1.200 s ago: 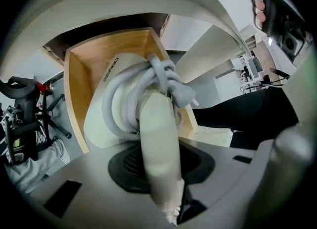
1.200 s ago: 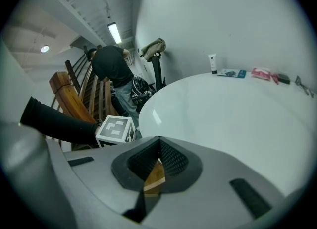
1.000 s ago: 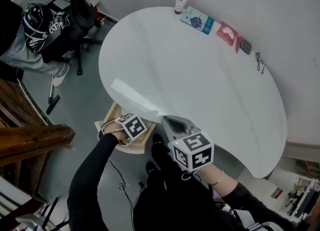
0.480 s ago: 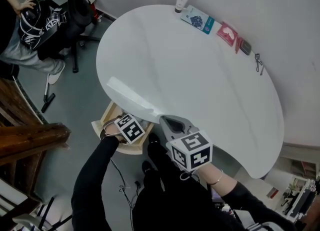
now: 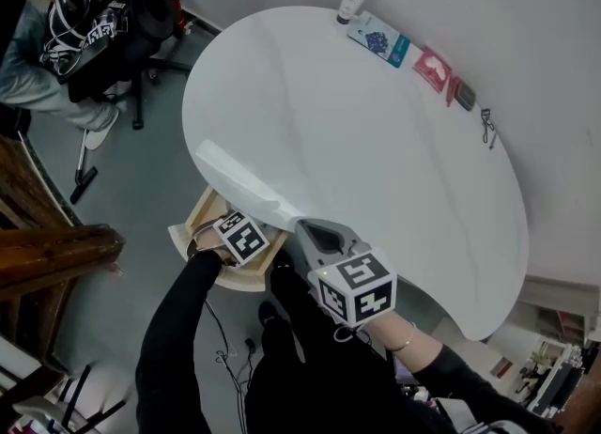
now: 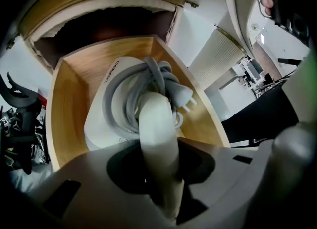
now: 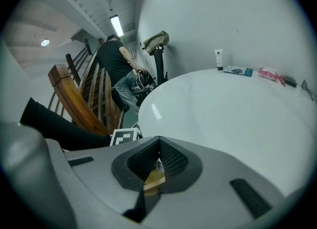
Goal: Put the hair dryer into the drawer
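Left gripper (image 6: 158, 188) — half-open on hair dryer (image 6: 148, 116)

**Left claw clamped and aimed down, right claw closed and empty**

The left claw (image 5: 237, 239) points steeply downward at the end of the black-sleeved left arm (image 5: 174, 329), which is bent at the elbow. Its jaws press on the handle of the hair dryer (image 6: 156, 119). The right claw (image 5: 324, 234) is near it, tilted forward and down, its jaws meeting tip to tip with nothing between them. The right arm (image 5: 451, 366), also in black, reaches in from the lower right.
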Action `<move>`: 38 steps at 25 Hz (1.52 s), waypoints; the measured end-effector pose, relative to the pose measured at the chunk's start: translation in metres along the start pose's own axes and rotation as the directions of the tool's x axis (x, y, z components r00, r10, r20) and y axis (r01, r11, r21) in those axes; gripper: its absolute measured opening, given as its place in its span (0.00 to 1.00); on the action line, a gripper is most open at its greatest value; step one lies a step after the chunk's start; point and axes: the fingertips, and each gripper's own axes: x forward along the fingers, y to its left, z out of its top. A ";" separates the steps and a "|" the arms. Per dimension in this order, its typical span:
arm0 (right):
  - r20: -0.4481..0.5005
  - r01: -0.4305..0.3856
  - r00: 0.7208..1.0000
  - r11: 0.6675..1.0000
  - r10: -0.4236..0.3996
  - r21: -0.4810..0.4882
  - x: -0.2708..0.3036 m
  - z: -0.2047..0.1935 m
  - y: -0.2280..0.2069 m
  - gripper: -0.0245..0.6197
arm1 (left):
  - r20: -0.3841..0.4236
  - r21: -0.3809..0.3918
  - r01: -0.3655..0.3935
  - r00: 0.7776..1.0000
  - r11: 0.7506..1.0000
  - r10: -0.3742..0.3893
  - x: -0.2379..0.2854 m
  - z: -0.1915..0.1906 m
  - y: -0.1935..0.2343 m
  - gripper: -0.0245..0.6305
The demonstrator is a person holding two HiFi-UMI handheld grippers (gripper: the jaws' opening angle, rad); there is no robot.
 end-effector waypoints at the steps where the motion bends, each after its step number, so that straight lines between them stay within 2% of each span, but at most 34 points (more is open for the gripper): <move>1: -0.002 0.000 1.000 1.000 0.000 0.000 0.000 -0.001 0.000 0.04 | 0.002 0.001 0.005 1.000 1.000 -0.005 0.000 0.001 -0.001 0.24; 17: -0.018 -0.004 1.000 1.000 0.003 -0.006 0.004 -0.005 0.005 0.04 | -0.009 -0.009 0.003 1.000 1.000 -0.003 0.005 -0.002 0.000 0.30; 24: -0.020 -0.003 1.000 1.000 0.003 -0.009 0.004 -0.007 0.006 0.04 | -0.021 -0.019 -0.053 0.998 0.998 0.052 0.002 -0.004 0.010 0.39; 30: -0.015 0.001 1.000 1.000 -0.001 -0.007 0.001 -0.007 0.003 0.04 | 0.035 -0.056 -0.074 0.997 0.996 0.076 -0.009 0.003 0.014 0.43; 34: 0.001 -0.001 1.000 1.000 0.001 -0.008 -0.001 -0.002 0.004 0.04 | 0.119 -0.109 -0.085 0.988 0.990 0.098 -0.033 0.011 0.019 0.42; 36: 0.011 -0.003 1.000 1.000 0.003 -0.004 -0.003 0.000 0.005 0.04 | 0.176 -0.150 -0.089 0.978 0.985 0.115 -0.051 0.014 0.021 0.40; 38: 0.024 -0.008 1.000 1.000 0.008 -0.002 -0.006 0.003 0.006 0.04 | 0.245 -0.193 -0.105 0.958 0.976 0.151 -0.073 0.017 0.024 0.33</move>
